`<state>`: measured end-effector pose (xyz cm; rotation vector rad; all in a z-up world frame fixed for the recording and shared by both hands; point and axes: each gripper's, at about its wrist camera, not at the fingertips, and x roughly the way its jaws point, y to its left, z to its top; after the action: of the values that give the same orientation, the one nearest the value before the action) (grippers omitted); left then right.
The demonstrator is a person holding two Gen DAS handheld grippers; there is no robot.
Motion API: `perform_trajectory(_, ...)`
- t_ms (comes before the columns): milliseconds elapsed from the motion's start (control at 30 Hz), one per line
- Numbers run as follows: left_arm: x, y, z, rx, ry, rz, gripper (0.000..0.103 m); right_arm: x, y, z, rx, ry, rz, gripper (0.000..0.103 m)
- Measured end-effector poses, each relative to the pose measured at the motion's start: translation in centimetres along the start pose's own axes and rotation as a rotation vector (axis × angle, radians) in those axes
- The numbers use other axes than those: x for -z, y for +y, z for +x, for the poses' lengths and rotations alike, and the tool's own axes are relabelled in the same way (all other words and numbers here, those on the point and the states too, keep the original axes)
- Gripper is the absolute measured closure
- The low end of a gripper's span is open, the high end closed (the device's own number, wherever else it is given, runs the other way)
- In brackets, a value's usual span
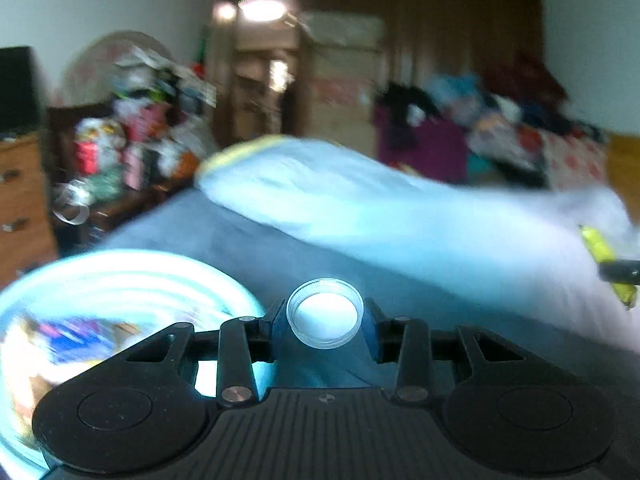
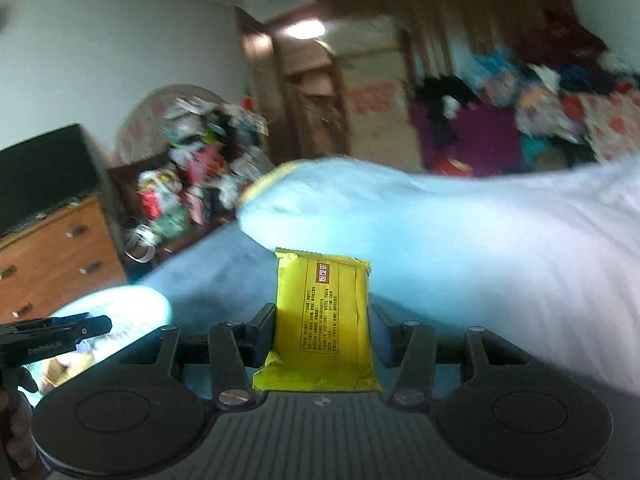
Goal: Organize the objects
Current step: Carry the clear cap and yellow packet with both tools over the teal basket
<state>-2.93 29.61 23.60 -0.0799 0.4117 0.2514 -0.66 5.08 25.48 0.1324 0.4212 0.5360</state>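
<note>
Left gripper (image 1: 325, 316), lower centre of its view, pinches a small clear round cap (image 1: 325, 314), open face toward the camera. Right gripper (image 2: 322, 328) clamps a yellow snack packet (image 2: 322, 320), long axis running up the frame, sealed end pointing away. Both items are lifted, neither deposited. The pale blue basin (image 1: 120, 280), lower left, already holds blurred items. Beyond lie the blue bed sheet (image 1: 260, 240) and pillow (image 1: 320, 184); sorting appears partway through.
</note>
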Motion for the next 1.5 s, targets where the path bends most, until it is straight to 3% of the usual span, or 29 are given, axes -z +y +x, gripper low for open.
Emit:
perform_trajectory(133,-2.6,5.7,-1.6,-0.126,-0.036,-0.043,0.063,-4.1,5.8,1.9,-0.108,-0.030,-0.058,0.051)
perform_trajectory(300,-5.1,14.2,-3.4,-0.288,-0.025,-0.150,0.063,-7.9,14.3,4.6,-0.252,0.002,-0.134,0.051)
perform_trajectory(467,-5.9,19.1,-3.4,-0.361,0.034,-0.192,0.063,-9.0,21.4,7.5,-0.347,0.077,-0.182,0.051)
perform_trajectory(667,-6.2,22.2,-1.6,-0.362,0.100,-0.192,0.063,-9.1,27.9,10.5,-0.405,0.137,-0.219,0.051)
perform_trajectory(867,-6.8,23.8,1.1,-0.341,0.126,-0.181,0.063,-9.3,31.3,13.7,-0.411,0.189,-0.216,0.051)
perform_trajectory(1067,-8.2,25.4,4.1,-0.337,0.146,-0.158,0.063,-8.0,33.2,16.0,-0.406,0.216,-0.235,0.051)
perform_trajectory(1500,-8.1,25.6,7.1,-0.328,0.178,-0.149,0.063,-6.3,34.1,17.5,-0.405,0.246,-0.253,0.051)
